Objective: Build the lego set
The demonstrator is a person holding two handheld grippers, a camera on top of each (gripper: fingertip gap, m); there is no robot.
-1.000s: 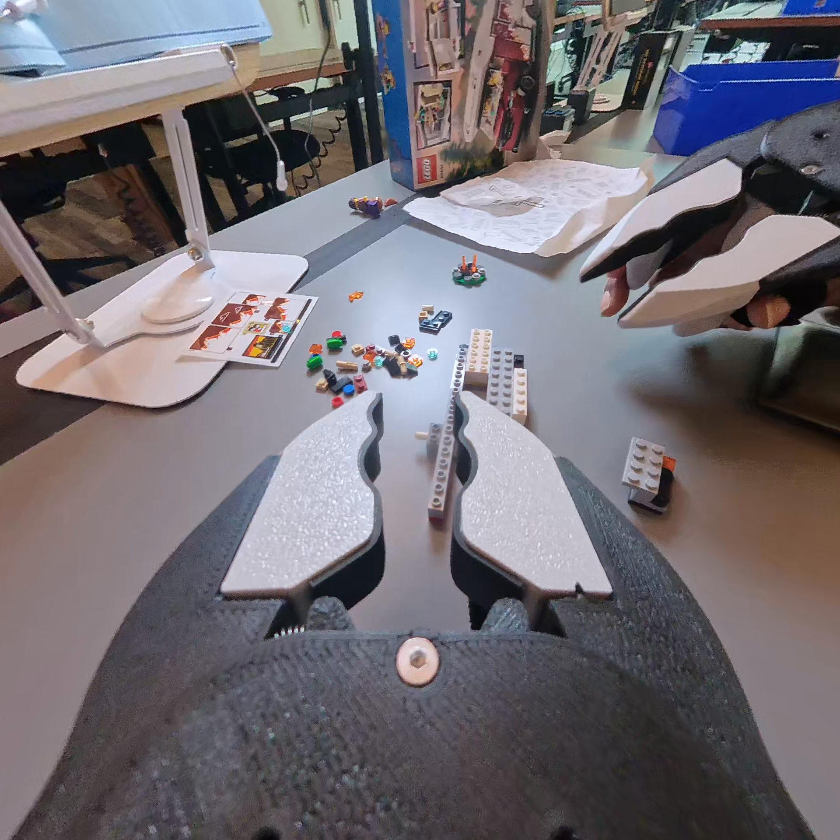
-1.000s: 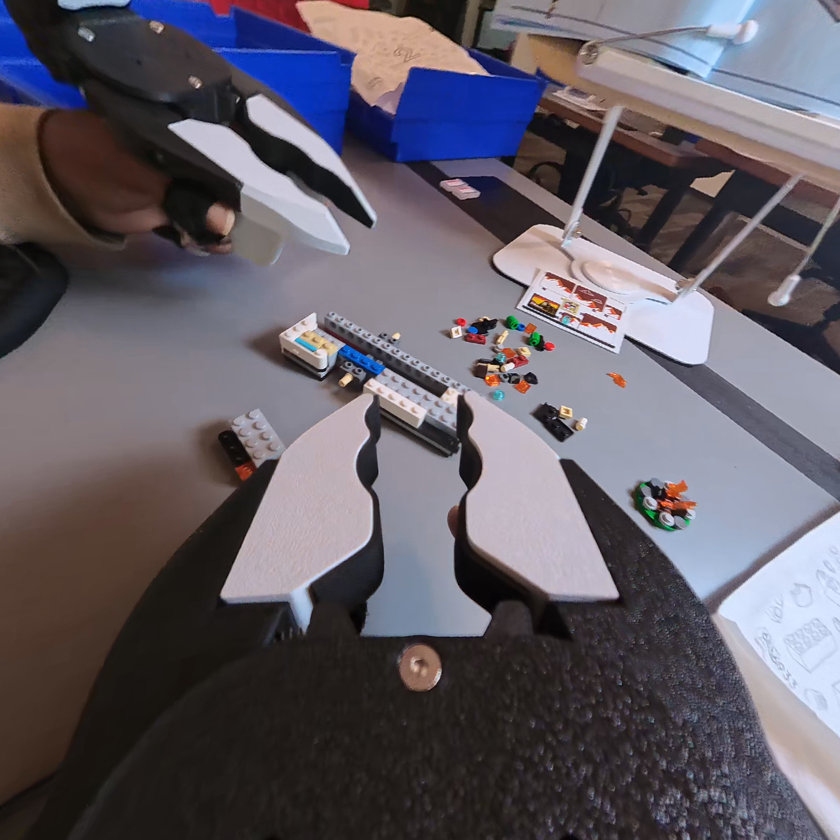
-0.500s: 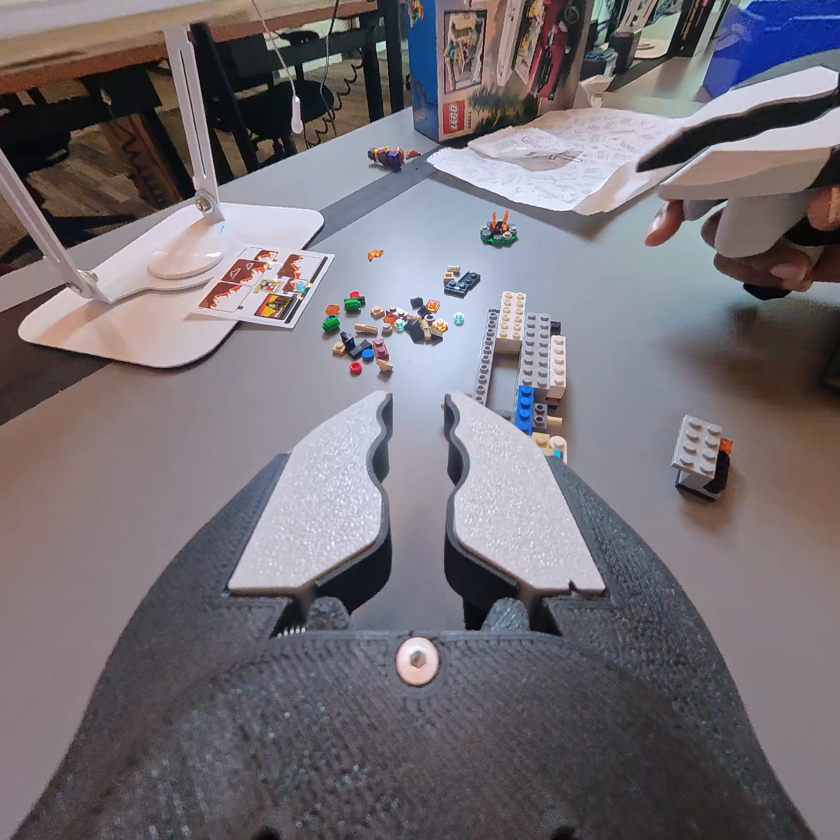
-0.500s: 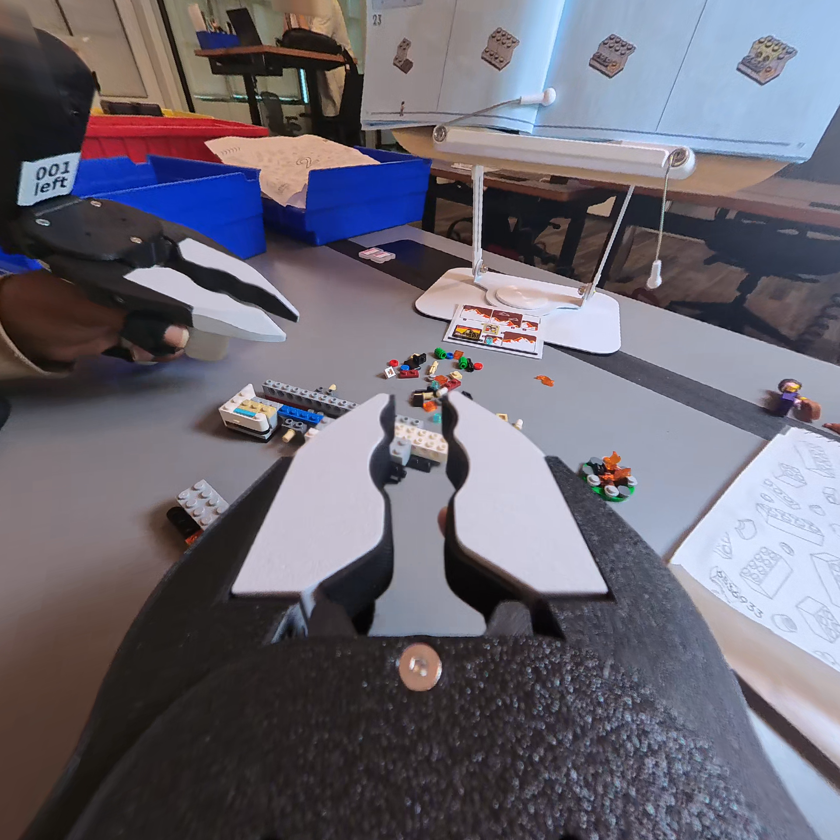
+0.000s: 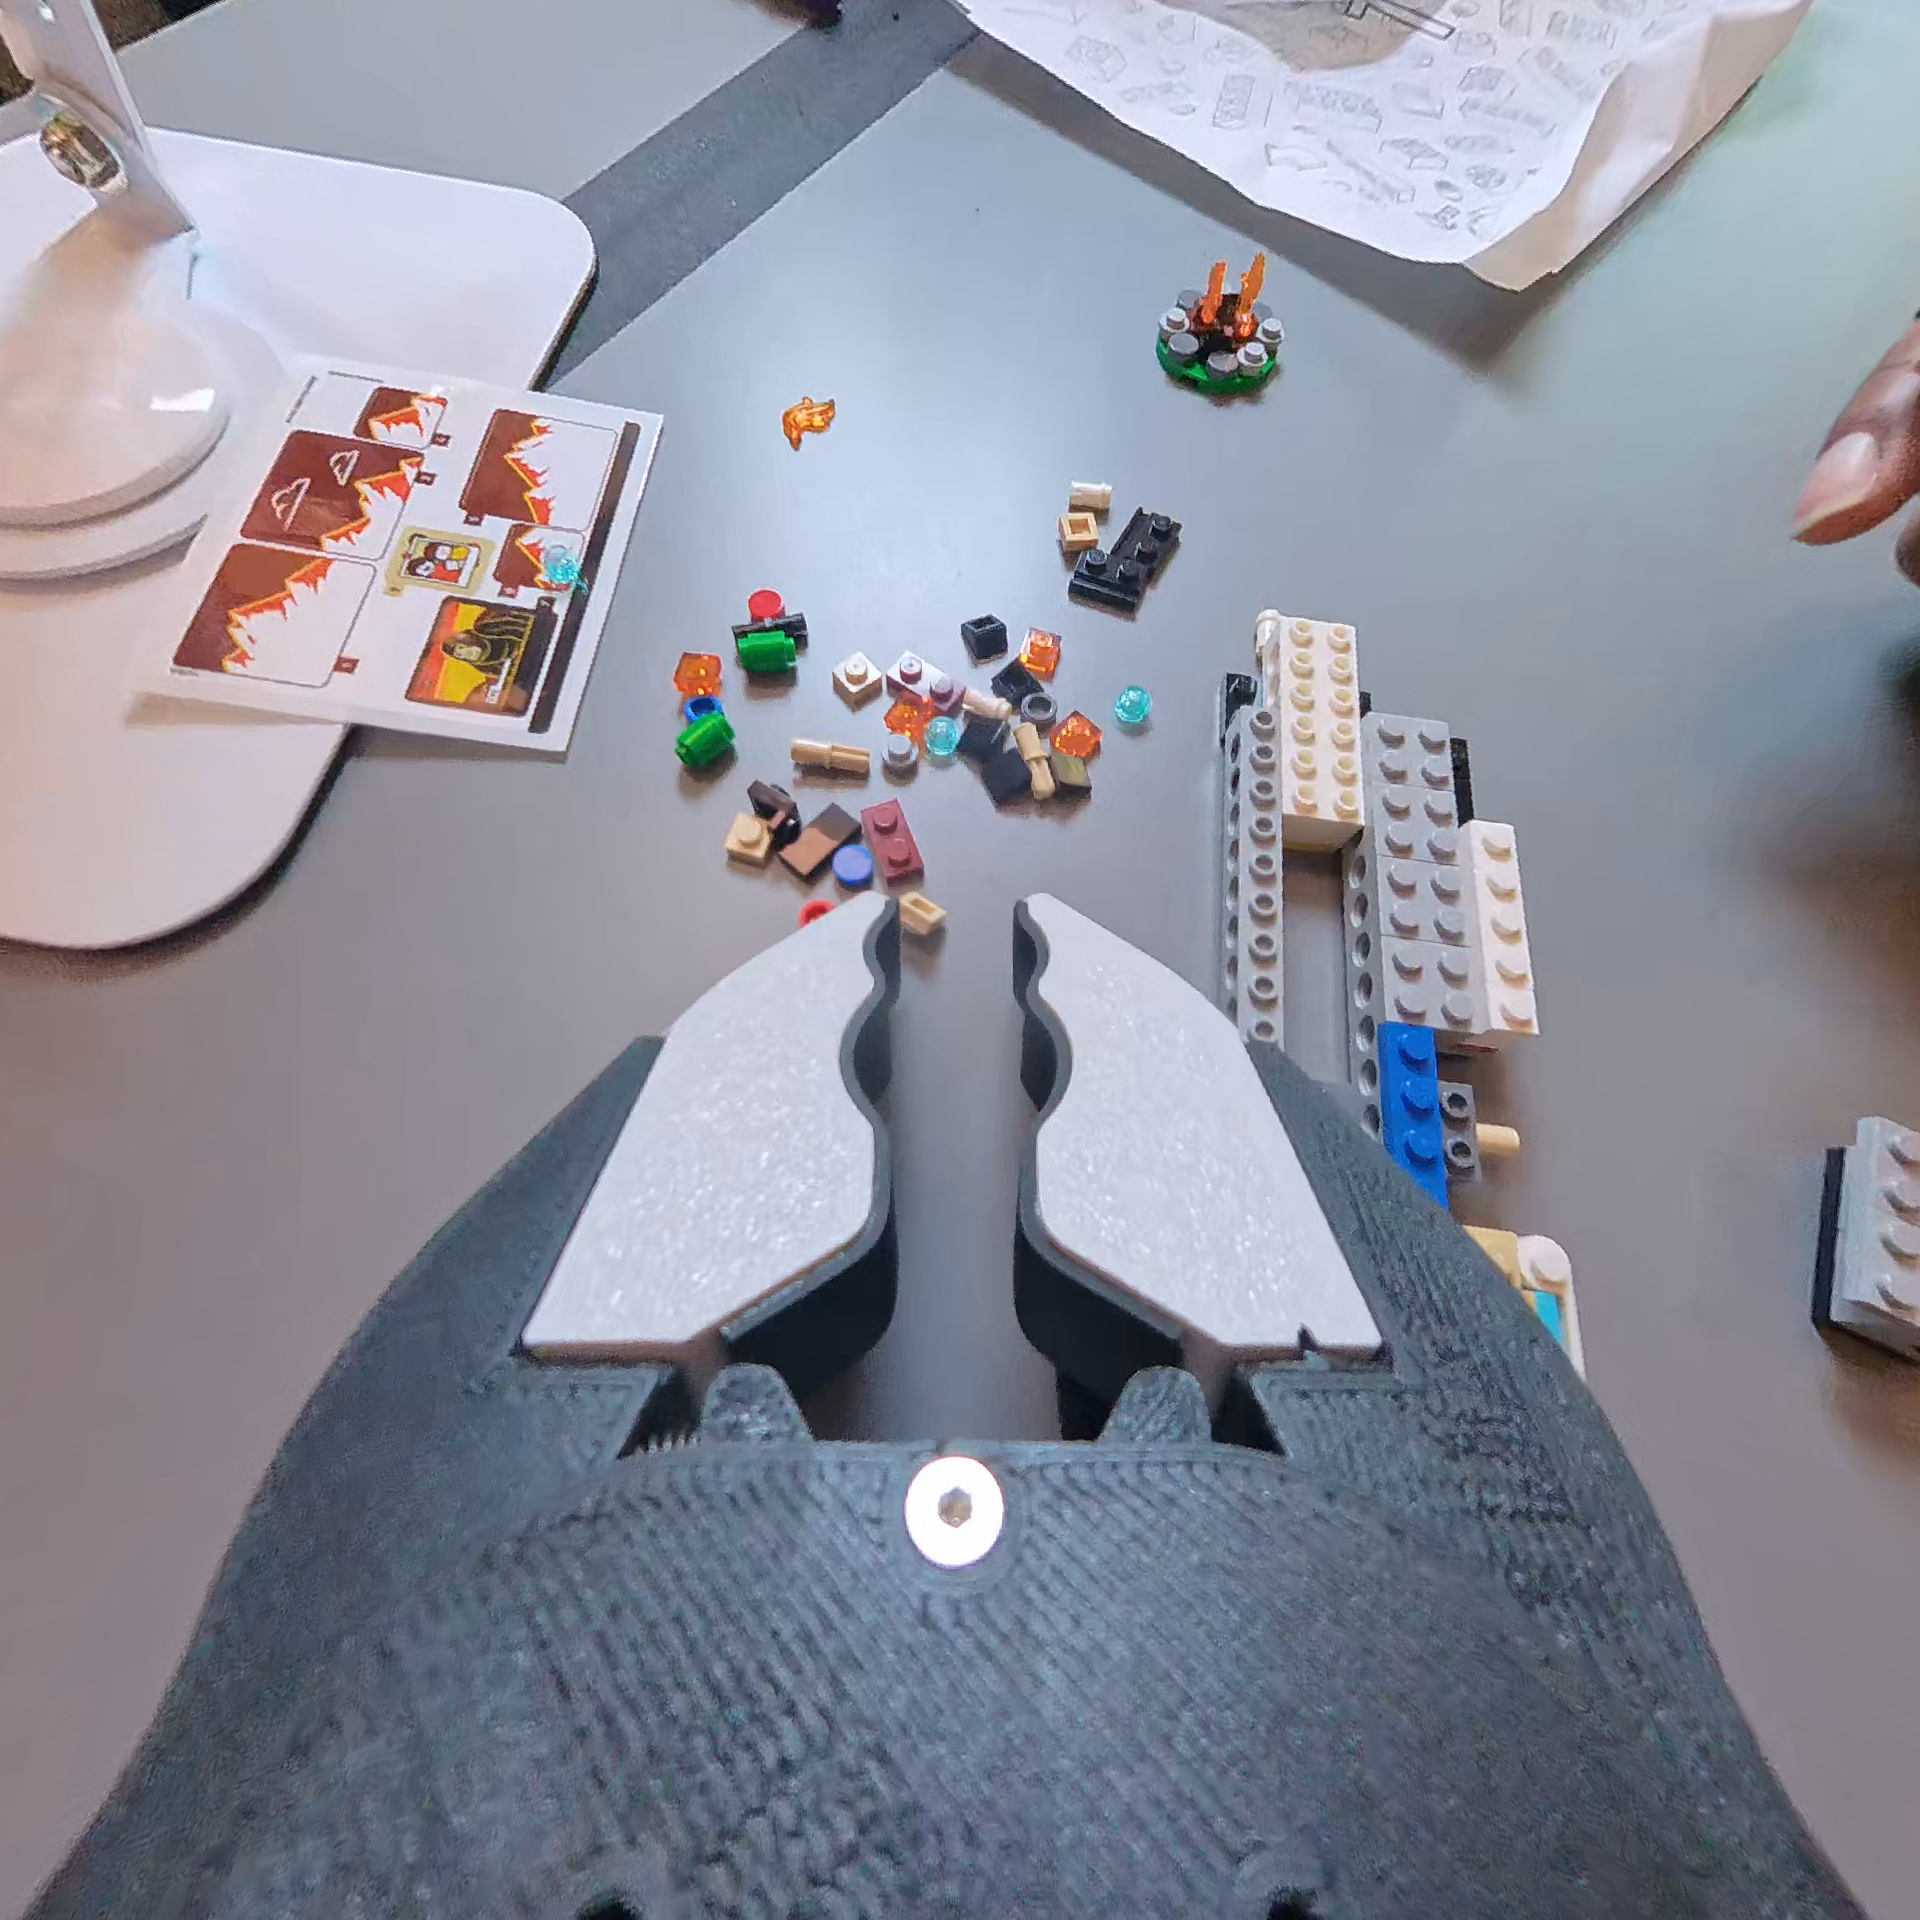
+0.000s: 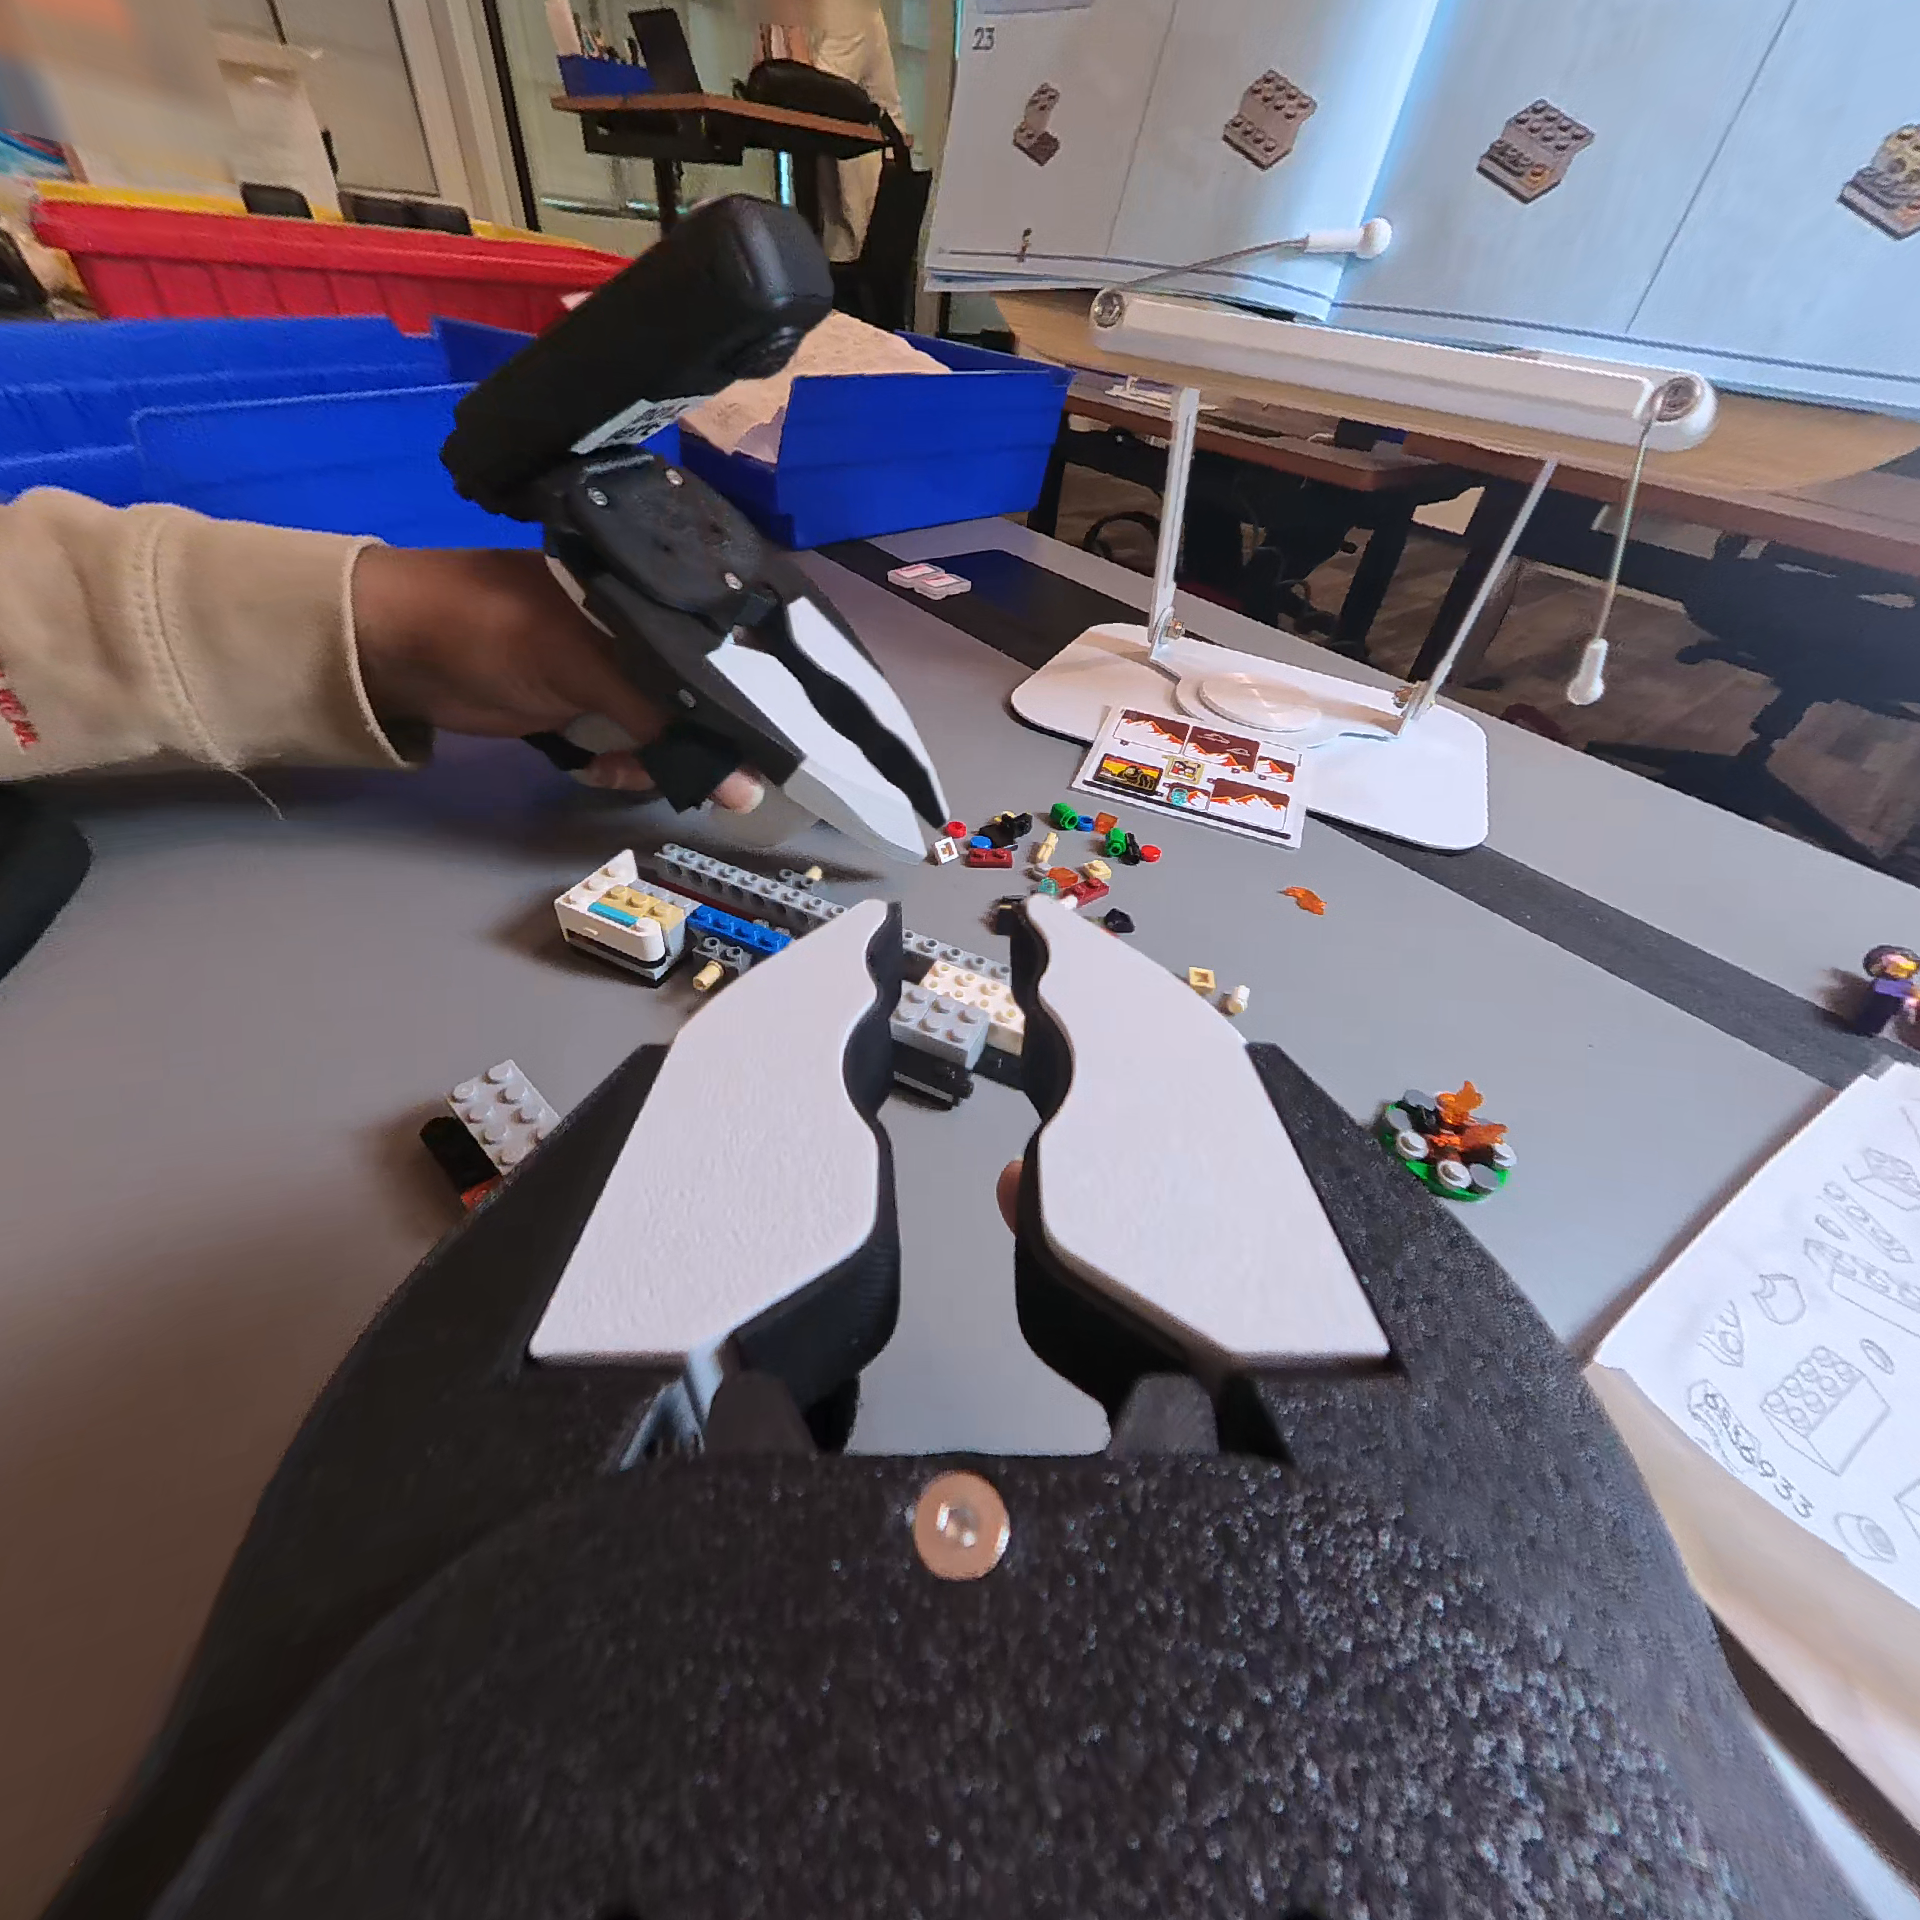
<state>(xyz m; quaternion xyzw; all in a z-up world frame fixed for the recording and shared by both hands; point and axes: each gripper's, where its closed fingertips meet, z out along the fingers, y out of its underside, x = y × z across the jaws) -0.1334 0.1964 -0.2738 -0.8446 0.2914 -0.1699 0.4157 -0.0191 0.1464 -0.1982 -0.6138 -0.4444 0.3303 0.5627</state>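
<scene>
My left gripper (image 5: 956, 916) is open and empty, tips low over the table at the near edge of a scatter of small loose pieces (image 5: 914, 727). A tan stud piece (image 5: 922, 914) lies by its left fingertip. The long grey, white and blue build (image 5: 1371, 883) lies just to its right. In the right wrist view the left gripper (image 6: 930, 831) points steeply down at the loose pieces (image 6: 1049, 842). My right gripper (image 6: 956, 920) is open and empty, held above the table over the near end of the build (image 6: 727, 920).
A small grey and black block (image 6: 488, 1127) lies apart from the build. A campfire piece (image 6: 1449, 1143), a minifigure (image 6: 1886, 987), a printed sheet (image 6: 1818, 1351), a sticker sheet (image 5: 405, 561) and the white stand base (image 5: 156, 727) surround the pieces. Blue bins (image 6: 312, 416) stand behind. The grippers' ends are close to 15 cm from one another.
My left gripper has moved forward and down to the loose pieces, away from the build. My right gripper has tilted up and come nearer the build.
</scene>
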